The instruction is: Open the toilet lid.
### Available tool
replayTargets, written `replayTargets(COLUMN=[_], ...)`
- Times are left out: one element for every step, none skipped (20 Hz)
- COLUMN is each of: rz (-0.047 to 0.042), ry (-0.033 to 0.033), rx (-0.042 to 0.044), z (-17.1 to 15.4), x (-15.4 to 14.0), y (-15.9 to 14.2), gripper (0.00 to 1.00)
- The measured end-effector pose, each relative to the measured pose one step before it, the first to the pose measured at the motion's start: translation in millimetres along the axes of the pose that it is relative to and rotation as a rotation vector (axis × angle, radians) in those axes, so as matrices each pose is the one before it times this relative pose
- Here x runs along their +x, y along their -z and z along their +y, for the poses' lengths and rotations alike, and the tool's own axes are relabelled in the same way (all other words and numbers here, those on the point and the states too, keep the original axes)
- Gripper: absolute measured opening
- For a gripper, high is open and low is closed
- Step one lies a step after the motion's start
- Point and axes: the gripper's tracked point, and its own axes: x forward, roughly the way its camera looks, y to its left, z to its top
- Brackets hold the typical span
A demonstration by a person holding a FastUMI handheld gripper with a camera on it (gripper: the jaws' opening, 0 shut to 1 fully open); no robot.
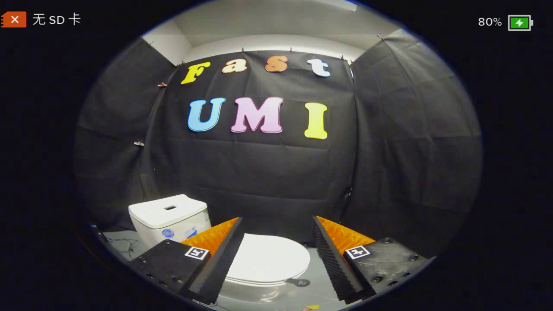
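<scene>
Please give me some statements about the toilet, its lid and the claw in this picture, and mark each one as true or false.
1. The toilet lid lies flat, closed on the bowl. True.
2. The claw is shut on the lid. False: its fingers are spread wide apart and hold nothing; the lid shows in the gap between them.
3. The white tank stands beyond the left finger. True.
4. The tank has a rectangular button opening on its top. True.
5. A hand is lifting the lid by its front edge. False: nothing touches the lid.
6. The wall behind the toilet is covered with white tiles. False: black cloth hangs behind it.
</scene>
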Motion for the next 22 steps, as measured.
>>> replayTargets(rz=[0.0215, 0.01757, 0.02047, 0.0247, 0.02779, 0.03124, 0.03214, 0.03739, 0.0286, 0.0387, 0.0335, 0.03982, 0.03443, 0.04463, 0.02249, 0.01996, 0.01595, 0.00921, 0.00998, 0.01248, 0.02377, 0.02701], ry=[0.00352, 0.0065, 0.00195, 0.00792, 0.01295, 0.01161, 0.01263, 0.00616, 0.00953, 0.01237, 0.00842, -0.00223, -0.00519, -0.00002, 0.00781, 0.01578, 0.00982, 0.01145, 0.01391, 0.00628, -0.01121, -0.01412], rx=[0.0432, 0.04345, 0.0411, 0.04069, 0.03388, 0.0312, 0.03143, 0.04016, 0.03255, 0.03233, 0.03677, 0.0583, 0.06706, 0.07034, 0.04879, 0.04626, 0.04752, 0.04051, 0.03623, 0.04047, 0.04845, 0.05029], z=[-8.56, -10.57, -10.31, -11.48, -13.94, -15.45, -14.6, -14.81, -13.89, -14.61, -14.73, -12.38, -9.76, -10.99, -11.76, -15.08, -13.44, -12.5, -12.97, -8.67, -3.16, -0.45], x=[3.29, 2.22, 4.44, 4.15, 6.41, 4.93, 5.67, 6.94, 6.62, 7.72, 7.01, 6.36, 5.53, 6.68, 7.11, 8.24, 9.24, 4.8, 8.05, 9.48, 9.04, 4.06], y=[9.54, 9.91, 10.28, 11.13, 11.54, 12.34, 11.61, 10.96, 8.48, 11.05, 9.46, 7.61, 7.45, 9.12, 4.88, 3.05, 0.64, 0.94, 1.71, 0.95, 2.57, 5.32], gripper=[0.99, 0.99, 0.99, 0.99, 0.99, 0.99, 0.99, 0.99, 0.99, 0.99, 0.99, 0.99, 0.99, 0.99, 0.99, 0.99, 0.99, 0.99, 0.99, 0.99, 0.99, 0.99])
